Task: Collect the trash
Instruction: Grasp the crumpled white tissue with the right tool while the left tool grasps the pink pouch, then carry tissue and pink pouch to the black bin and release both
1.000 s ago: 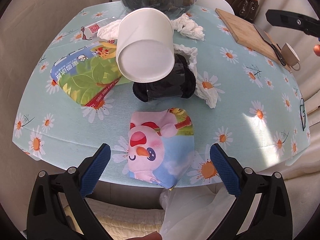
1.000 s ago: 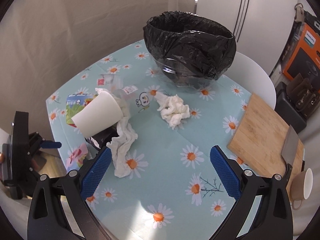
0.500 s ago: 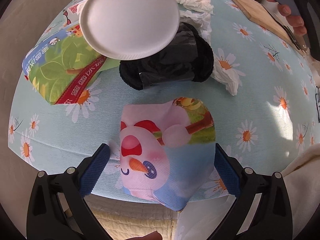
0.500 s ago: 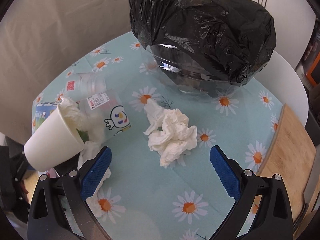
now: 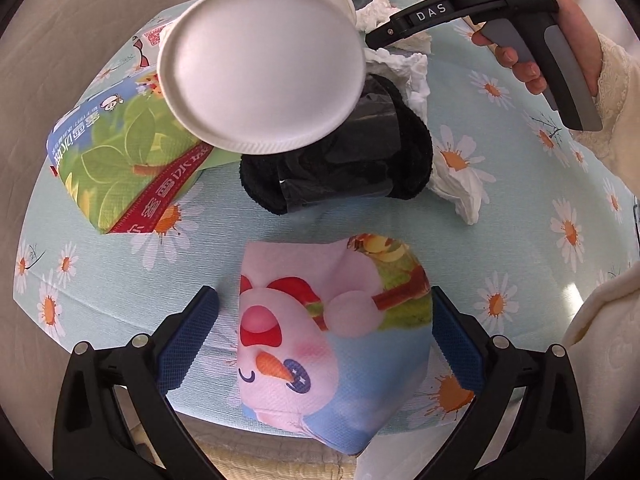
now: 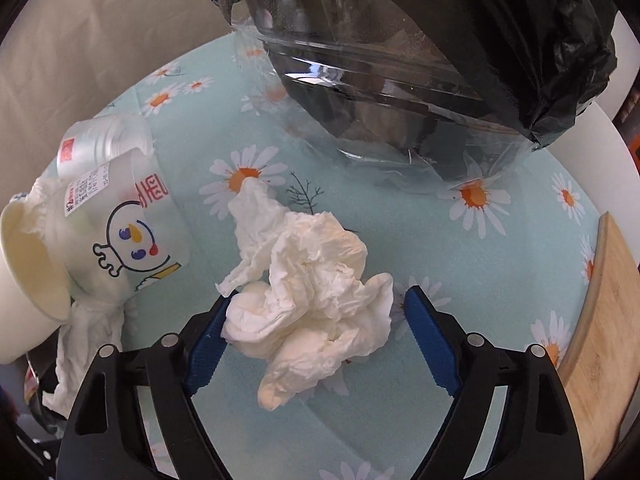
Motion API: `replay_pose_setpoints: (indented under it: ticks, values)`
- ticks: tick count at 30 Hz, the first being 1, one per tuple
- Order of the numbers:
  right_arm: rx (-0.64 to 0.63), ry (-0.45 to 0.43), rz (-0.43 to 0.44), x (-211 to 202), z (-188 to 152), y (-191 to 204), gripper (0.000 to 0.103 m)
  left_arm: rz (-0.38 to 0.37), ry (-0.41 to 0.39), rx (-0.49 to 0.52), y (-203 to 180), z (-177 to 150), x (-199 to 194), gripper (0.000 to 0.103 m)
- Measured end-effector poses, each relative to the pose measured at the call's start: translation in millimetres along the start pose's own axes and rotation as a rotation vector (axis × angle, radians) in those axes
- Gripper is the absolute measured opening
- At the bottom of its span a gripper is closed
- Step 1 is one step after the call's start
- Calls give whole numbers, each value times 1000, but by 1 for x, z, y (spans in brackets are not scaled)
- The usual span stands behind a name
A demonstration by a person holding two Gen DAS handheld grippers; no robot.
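Note:
My left gripper [image 5: 322, 320] is open low over the table's near edge, with a pink cartoon tissue pack [image 5: 332, 332] lying between its blue pads and touching neither. A crumpled white tissue [image 6: 312, 288] lies on the flowered cloth between the fingers of my right gripper [image 6: 316, 320]. Those jaws are closing on it. The left pad brushes the paper and the right pad is a little off it. A bin lined with a black bag [image 6: 440, 40] stands just beyond.
A tipped white paper cup [image 5: 260, 68] rests on a black bundle [image 5: 340, 168] beside a green tissue pack [image 5: 120, 164]. Another crumpled tissue [image 5: 452, 176] lies to its right. Clear plastic cups [image 6: 120, 232] lie left, a wooden board [image 6: 600, 320] right. A hand [image 5: 560, 40] is at top right.
My right gripper dropped and came forward from high above the table to the crumpled tissue, and its jaws narrowed around it. The left gripper sank toward the pink pack, then stayed put.

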State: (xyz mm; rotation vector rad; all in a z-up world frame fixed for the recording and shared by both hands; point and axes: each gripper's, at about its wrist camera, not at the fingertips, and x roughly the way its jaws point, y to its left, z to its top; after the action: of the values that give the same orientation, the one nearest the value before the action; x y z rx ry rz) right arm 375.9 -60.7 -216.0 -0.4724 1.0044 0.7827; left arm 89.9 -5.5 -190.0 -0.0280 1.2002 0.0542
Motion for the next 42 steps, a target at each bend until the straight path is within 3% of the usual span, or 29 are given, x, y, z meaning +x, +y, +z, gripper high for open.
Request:
replay_pose_setpoints:
  ticks: [2, 4, 6, 10, 16, 25, 30, 42]
  values:
    - [-14, -16, -6, 1, 3, 1, 43, -2, 11, -1, 0, 2, 0, 98]
    - [-3, -28, -11, 1, 5, -1, 39, -9, 15, 9, 2, 5, -4, 90]
    - [15, -19, 7, 0, 5, -4, 38, -11, 20, 0, 7, 11, -8, 68]
    - [42, -4, 26, -5, -2, -9, 38, -29, 41, -21, 19, 10, -15, 51]
    - [49, -7, 6, -31, -15, -11, 38, -37, 60, 31, 19, 11, -17, 48]
    - [128, -43, -70, -82, -43, -17, 38, -53, 24, 78, 34, 4, -39, 48]
    - [191, -65, -103, -108, -62, -13, 38, -131, -19, 55, 56, -1, -51, 49]
    - [334, -147, -215, -164, -98, 18, 38, -73, -71, 199, 68, -7, -80, 49]
